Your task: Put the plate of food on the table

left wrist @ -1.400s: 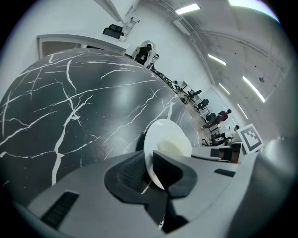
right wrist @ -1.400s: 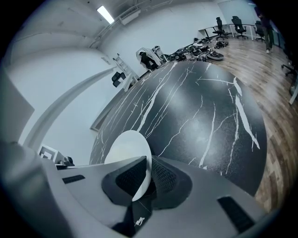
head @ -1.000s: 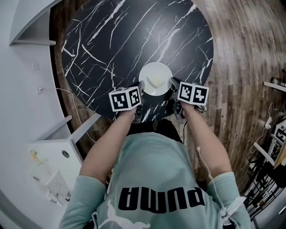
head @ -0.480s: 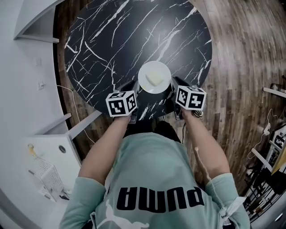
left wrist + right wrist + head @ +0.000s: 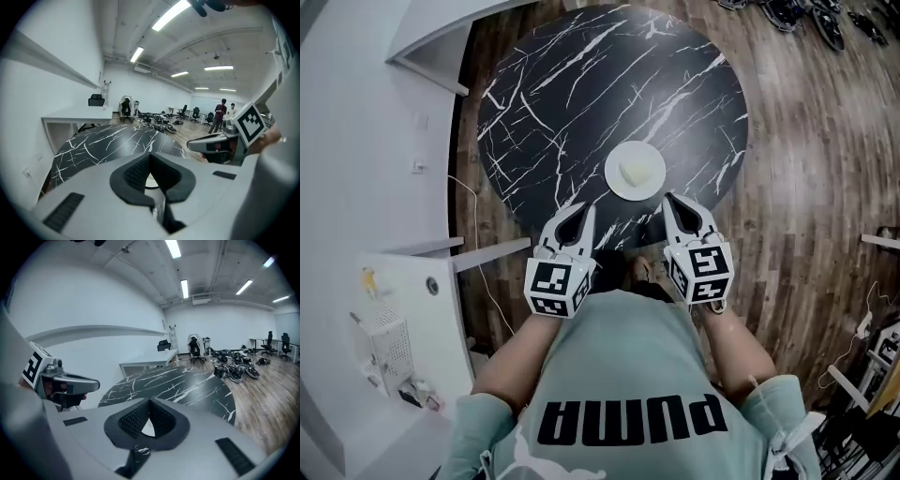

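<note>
A white plate (image 5: 652,184) with a pale lump of food (image 5: 633,172) rests on the round black marble table (image 5: 581,94), close to its near edge. Both grippers are drawn back toward the person and touch nothing. In the head view my left gripper (image 5: 579,216) is below and left of the plate, and my right gripper (image 5: 673,204) is below and right of it. In the left gripper view the left gripper (image 5: 150,155) has its jaw tips together and holds nothing. The right gripper (image 5: 150,401) looks the same in its own view. A white sliver of the plate (image 5: 151,181) shows under the tips.
A white cabinet (image 5: 403,309) stands on the left beside a white wall with a shelf (image 5: 431,52). A cable (image 5: 473,253) trails over the wood floor (image 5: 806,169). Equipment lies on the floor (image 5: 787,11) beyond the table. People stand far off (image 5: 220,112).
Both grippers have pulled back from the plate's sides toward the person. The plate stays on the table, and the head view has shifted.
</note>
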`<state>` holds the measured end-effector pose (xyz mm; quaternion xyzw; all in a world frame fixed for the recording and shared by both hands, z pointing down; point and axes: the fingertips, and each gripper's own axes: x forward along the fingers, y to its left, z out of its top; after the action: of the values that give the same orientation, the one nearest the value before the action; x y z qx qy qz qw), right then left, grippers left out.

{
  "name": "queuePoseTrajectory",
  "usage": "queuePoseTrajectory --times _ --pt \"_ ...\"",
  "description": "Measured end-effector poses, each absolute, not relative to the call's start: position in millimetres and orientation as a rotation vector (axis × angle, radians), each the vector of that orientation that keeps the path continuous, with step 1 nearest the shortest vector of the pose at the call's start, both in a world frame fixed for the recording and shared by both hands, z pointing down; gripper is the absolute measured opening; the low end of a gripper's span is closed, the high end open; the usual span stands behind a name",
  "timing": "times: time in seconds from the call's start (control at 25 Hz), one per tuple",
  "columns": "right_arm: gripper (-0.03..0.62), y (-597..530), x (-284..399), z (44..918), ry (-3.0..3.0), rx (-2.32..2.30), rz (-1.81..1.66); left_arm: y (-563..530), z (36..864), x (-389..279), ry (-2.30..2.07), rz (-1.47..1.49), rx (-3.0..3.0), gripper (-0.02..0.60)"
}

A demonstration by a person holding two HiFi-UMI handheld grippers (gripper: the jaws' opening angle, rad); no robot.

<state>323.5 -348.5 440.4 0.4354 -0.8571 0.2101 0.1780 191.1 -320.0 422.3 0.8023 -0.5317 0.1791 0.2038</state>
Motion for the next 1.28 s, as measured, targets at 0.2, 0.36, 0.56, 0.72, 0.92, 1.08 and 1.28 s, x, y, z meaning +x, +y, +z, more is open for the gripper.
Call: queuePoseTrajectory --times 0.2,0.36,0.56,0.72,0.92,1.08,1.28 --pt "0.008 -301.1 302.5 393.8 -2.583 1.135 0.556 -255.4 373.5 195.6 -1.604 0.458 2.274 0.006" --pt "0.008 -273.6 295.3 360.7 -2.668 1.067 0.481 -223.9 354.2 204.6 -1.629 0.412 2.290 0.006" --pt "0.008 -246.6 298.1 331.5 -2.722 1.056 0.416 -197.2 335.7 207.4 -1.645 0.398 2.311 0.006" --pt "0.008 -231.3 300.0 319.2 -2.724 1.089 0.352 -177.6 325.3 205.2 -1.648 0.423 2.351 0.006" --pt "0.008 -196.3 288.1 313.9 -2.695 1.153 0.320 -141.1 310.9 186.7 -1.671 0.398 2.392 0.006" --pt "0.008 -142.8 267.4 319.7 -2.631 1.192 0.297 -94.3 298.0 164.5 -1.704 0.303 2.403 0.006" --pt "0.008 -75.4 245.9 319.1 -2.567 1.228 0.309 -33.0 315.0 142.0 -1.628 0.301 2.399 0.006"
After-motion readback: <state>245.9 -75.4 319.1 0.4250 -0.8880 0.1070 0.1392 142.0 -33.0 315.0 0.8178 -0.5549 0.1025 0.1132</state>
